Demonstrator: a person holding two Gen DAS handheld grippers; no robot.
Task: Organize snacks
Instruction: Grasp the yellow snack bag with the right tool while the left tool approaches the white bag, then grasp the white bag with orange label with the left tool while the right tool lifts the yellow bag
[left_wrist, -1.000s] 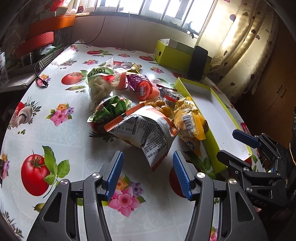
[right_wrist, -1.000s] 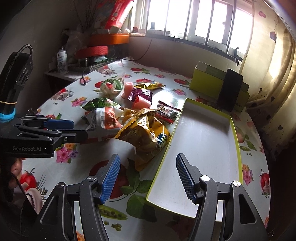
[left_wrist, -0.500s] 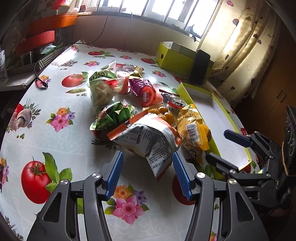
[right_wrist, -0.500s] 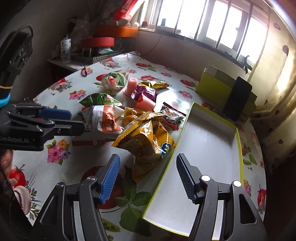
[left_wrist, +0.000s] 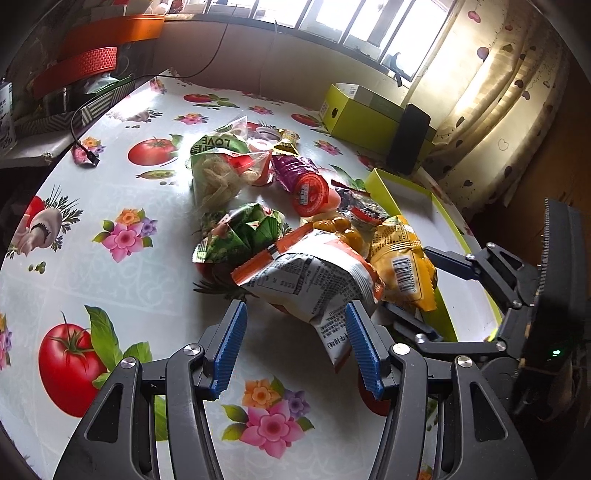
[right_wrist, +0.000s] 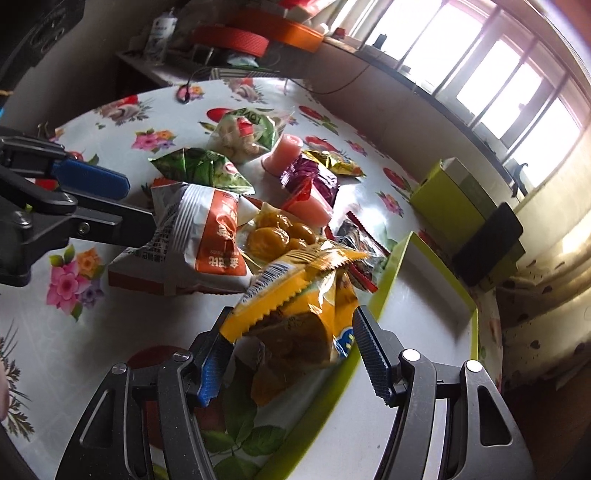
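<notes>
Several snack packs lie heaped on the flowered tablecloth. My left gripper is open, and the lower corner of the white and orange bag reaches in between its blue pads. My right gripper is open around the crinkled yellow bag, which leans on the rim of the lime-green tray. The bag's zigzag edge hides part of the left pad. The tray's white floor is bare.
Behind the two bags lie a green pack, peeled chestnuts, a purple pack, a pink jelly cup and a clear "LOVE" bag. A yellow-green box with a black phone stands beyond the tray.
My right gripper has rolled and moved in towards the pile, so the yellow bag now sits between its jaws. My left gripper has stayed by the white and orange bag.
</notes>
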